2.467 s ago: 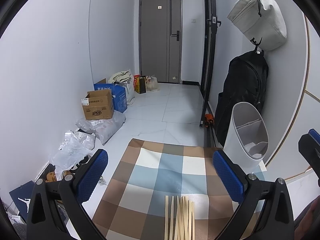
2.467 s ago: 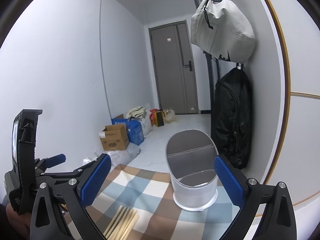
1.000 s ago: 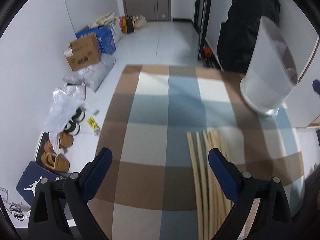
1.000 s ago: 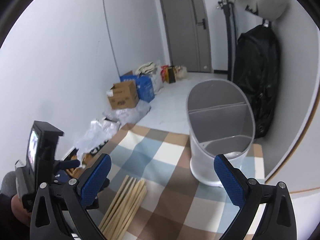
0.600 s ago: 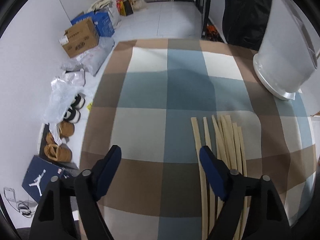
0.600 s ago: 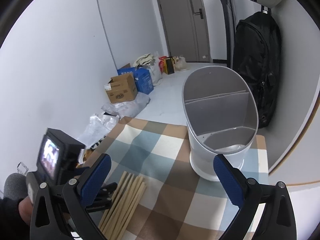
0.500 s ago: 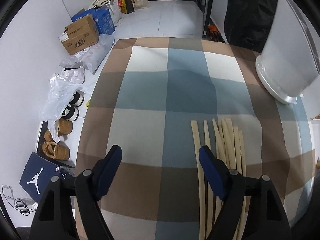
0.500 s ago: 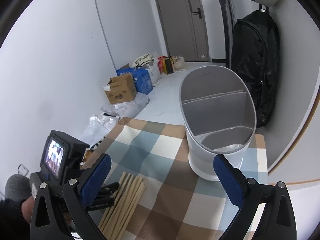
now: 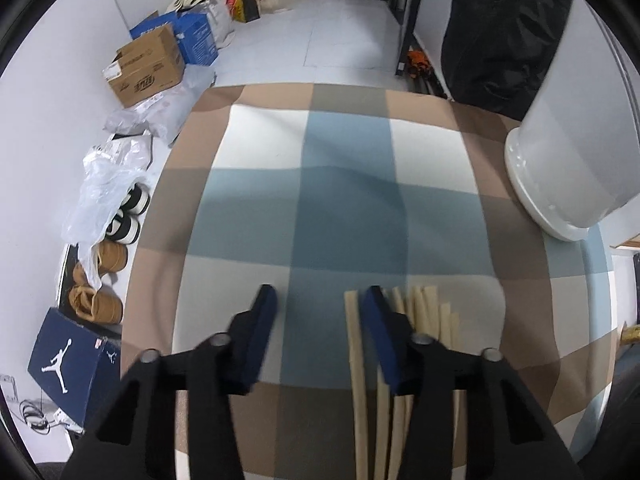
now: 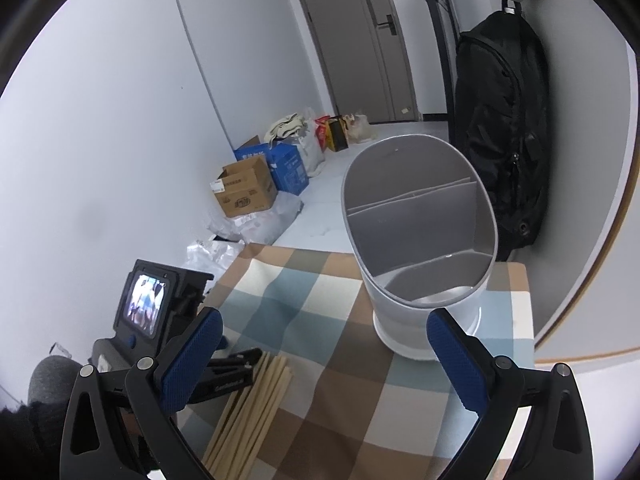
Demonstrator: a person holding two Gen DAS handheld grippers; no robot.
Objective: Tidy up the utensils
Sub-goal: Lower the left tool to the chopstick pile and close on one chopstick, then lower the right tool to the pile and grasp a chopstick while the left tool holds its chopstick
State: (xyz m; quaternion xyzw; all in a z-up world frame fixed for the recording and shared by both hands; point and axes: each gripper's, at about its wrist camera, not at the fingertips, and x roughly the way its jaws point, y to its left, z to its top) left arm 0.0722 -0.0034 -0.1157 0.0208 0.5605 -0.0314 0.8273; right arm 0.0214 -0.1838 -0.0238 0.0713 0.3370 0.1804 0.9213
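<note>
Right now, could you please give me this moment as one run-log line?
left gripper: over chopsticks, jaws just closing, nothing gripped | right gripper: open, empty | utensil holder: upright, empty

1. I see a table under a checked cloth (image 9: 340, 216) of blue, tan and cream squares; a soft crease runs across its far half.
2. A bundle of pale chopsticks (image 9: 424, 312) lies flat on the cloth at the near side, sticks side by side and touching, tips pointing toward the far edge.
3. A white holder (image 10: 420, 264) stands upright near the cloth's far right corner, well apart from the chopsticks; dividers split its inside into compartments.
4. From the right wrist view, the chopsticks (image 10: 252, 404) sit at the near left.
</note>
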